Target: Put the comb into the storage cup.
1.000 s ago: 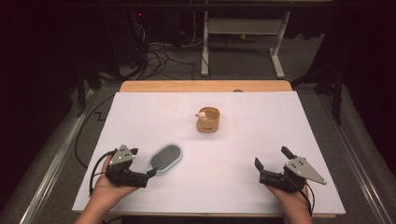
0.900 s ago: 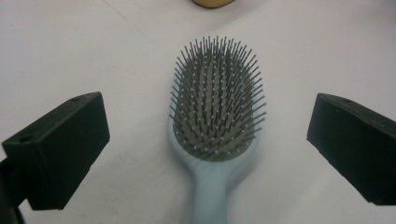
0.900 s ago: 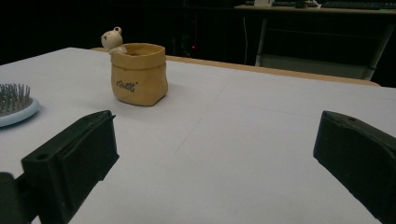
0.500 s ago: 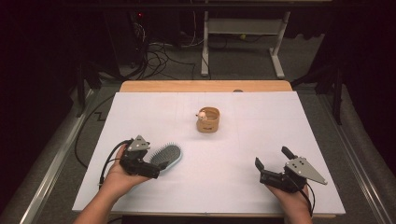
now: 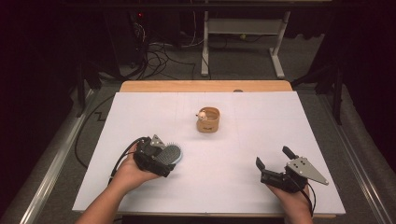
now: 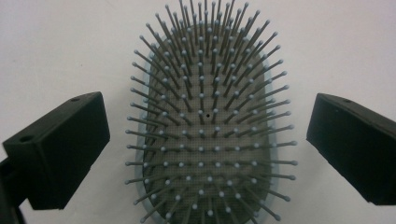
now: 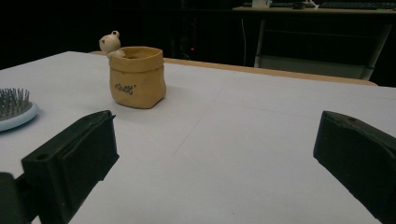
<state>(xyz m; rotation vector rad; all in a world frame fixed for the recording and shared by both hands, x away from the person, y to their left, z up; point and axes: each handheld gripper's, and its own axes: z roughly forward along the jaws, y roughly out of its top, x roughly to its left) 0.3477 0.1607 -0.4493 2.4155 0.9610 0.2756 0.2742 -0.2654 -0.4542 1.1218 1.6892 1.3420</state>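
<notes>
At a white-covered table, the left gripper hangs over a pale-blue hairbrush lying bristles-up near the left front, jaws spread wide on either side, not touching it. The right gripper rests at the right front, jaws wide. A small tan pot stands mid-table.

The high view looks forward and down on the whole worktop. The left tongs' camera hangs close above the hairbrush, facing straight down between its jaws. The right tongs' camera sits low, looking across the worktop toward the pot, sharing the hairbrush's edge at left
</notes>
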